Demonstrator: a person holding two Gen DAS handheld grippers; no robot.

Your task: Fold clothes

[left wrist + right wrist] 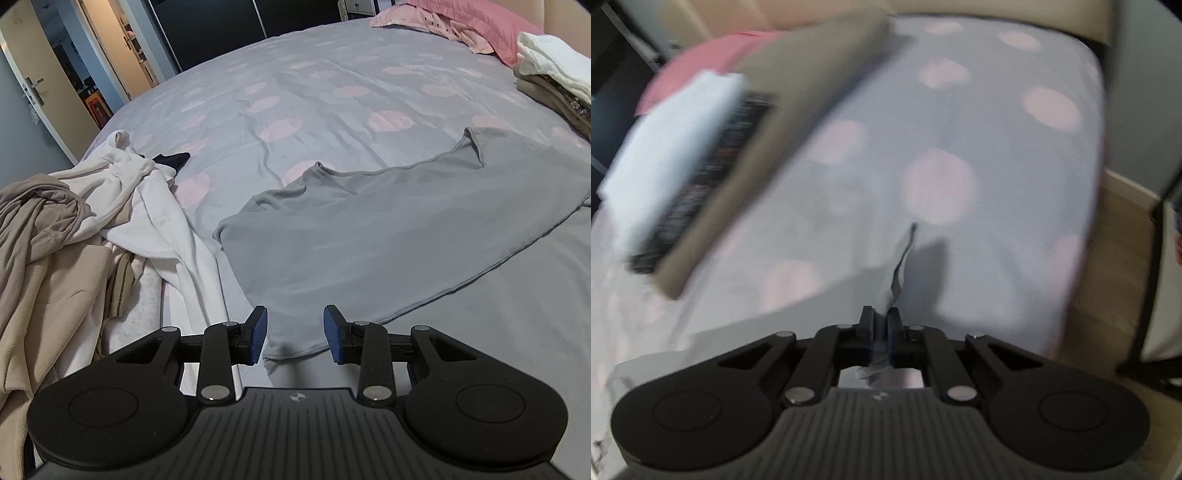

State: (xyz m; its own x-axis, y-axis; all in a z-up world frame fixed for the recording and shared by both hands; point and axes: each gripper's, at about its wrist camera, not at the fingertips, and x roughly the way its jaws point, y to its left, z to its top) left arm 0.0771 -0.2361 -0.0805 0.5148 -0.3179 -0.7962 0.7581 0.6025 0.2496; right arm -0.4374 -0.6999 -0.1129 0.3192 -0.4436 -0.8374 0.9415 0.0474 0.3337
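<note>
While your right gripper (881, 334) fingers pinch grey garment (388, 236) edge, left gripper (294, 334) fingers spread, empty: one-sided lift risks skewing fold.

A plain grey garment (388, 236) lies spread almost flat on the bed, its neckline dipping at the far edge between two raised shoulder points, toward twelve o'clock. Its near hem corner sits at six o'clock in the left wrist view, slightly curled. In the blurred right wrist view, a thin pinched fold of the same grey fabric (899, 273) stands up from the bed.

At nine o'clock lies a rumpled heap of white and beige clothes (92, 229). At two o'clock sits a folded stack (550, 77), white on top.
</note>
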